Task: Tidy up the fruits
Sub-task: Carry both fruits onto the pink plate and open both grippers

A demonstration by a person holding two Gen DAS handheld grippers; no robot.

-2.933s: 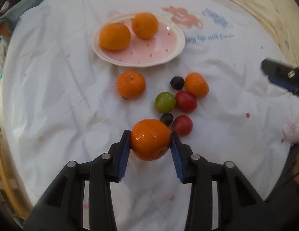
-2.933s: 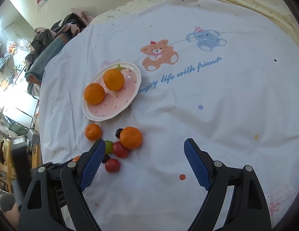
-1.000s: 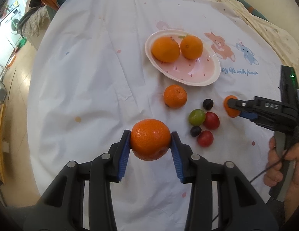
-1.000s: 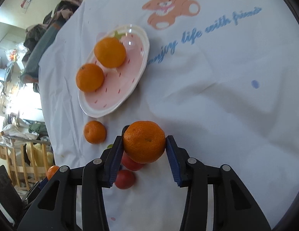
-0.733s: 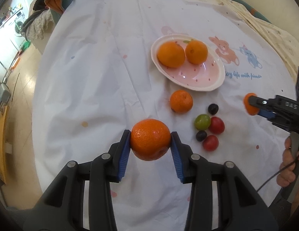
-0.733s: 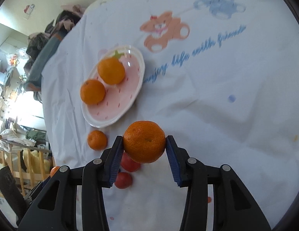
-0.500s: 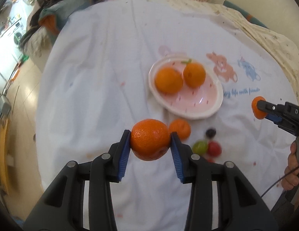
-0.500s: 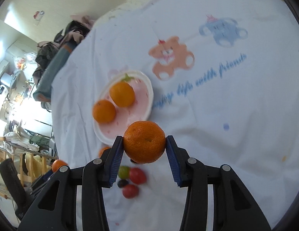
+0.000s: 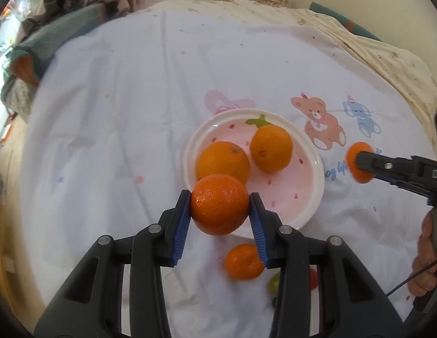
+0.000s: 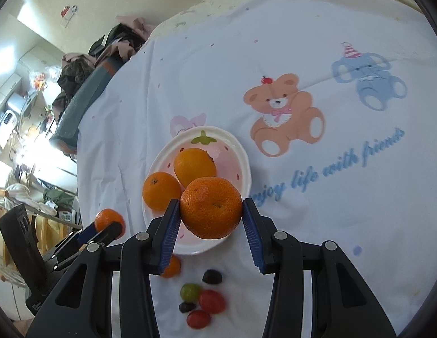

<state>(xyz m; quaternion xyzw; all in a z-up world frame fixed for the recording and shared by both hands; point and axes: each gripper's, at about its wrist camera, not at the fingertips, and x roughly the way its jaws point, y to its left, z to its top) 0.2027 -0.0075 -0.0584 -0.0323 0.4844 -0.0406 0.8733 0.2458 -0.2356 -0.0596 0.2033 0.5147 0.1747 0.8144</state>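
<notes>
My left gripper (image 9: 220,208) is shut on a large orange (image 9: 218,197), held above the near rim of the pink strawberry plate (image 9: 308,211). Two oranges (image 9: 223,163) (image 9: 271,148) lie on that plate. My right gripper (image 10: 210,211) is shut on another orange (image 10: 210,202), hanging over the plate's (image 10: 245,155) near side. Each gripper shows in the other's view with its orange: the right gripper (image 9: 359,166) beside the plate's right rim, the left gripper (image 10: 106,226) at its left. A small orange (image 10: 172,267) lies on the cloth below the plate.
Near the front lie a green grape (image 10: 190,292), two dark grapes (image 10: 212,276) and two red tomatoes (image 10: 212,301). The white printed cloth (image 10: 317,42) covers the round table. Piled clothes (image 9: 63,28) sit at the far left edge. A hand (image 9: 424,259) grips the right handle.
Both grippers have carried their oranges toward the plate, which now sits right behind the held fruit. The loose fruit has slid down toward the frame bottoms.
</notes>
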